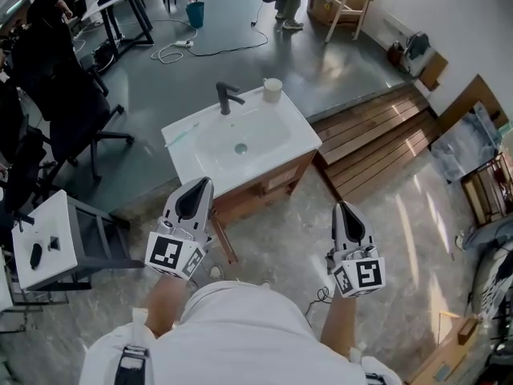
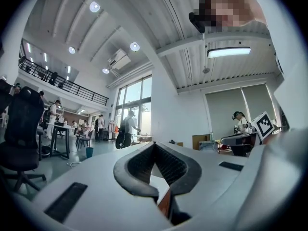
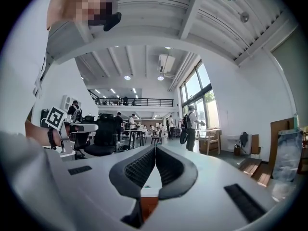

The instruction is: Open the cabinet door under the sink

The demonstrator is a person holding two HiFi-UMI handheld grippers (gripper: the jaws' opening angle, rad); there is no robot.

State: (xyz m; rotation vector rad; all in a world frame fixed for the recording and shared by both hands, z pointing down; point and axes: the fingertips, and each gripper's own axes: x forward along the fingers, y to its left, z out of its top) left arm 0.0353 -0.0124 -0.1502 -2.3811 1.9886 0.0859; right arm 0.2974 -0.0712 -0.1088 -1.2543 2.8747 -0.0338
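The cabinet point(image 1: 268, 184) is the wooden box under the white sink point(image 1: 298, 127), standing on the floor just ahead of the person. Its front faces them and is seen steeply from above, so how its door stands cannot be told. The sink has one basin, which shows a drain at its middle. One black tap point(image 1: 227, 97) stands at the back edge. One pale cup point(image 1: 272, 90) sits on the back right corner; its contents cannot be seen.

Two grippers hang in front of the cabinet, apart from it. The left gripper point(image 1: 204, 183) points at the cabinet's left corner, and the right gripper point(image 1: 341, 208) is off to the cabinet's right, over the floor. In the left gripper view the jaws point(image 2: 155, 144) meet at their tips with nothing between them. The right gripper's jaws point(image 3: 155, 147) are likewise together and empty.

Farther off, one blue bin point(image 1: 195, 13) stands on the floor near a white cable point(image 1: 172, 52).
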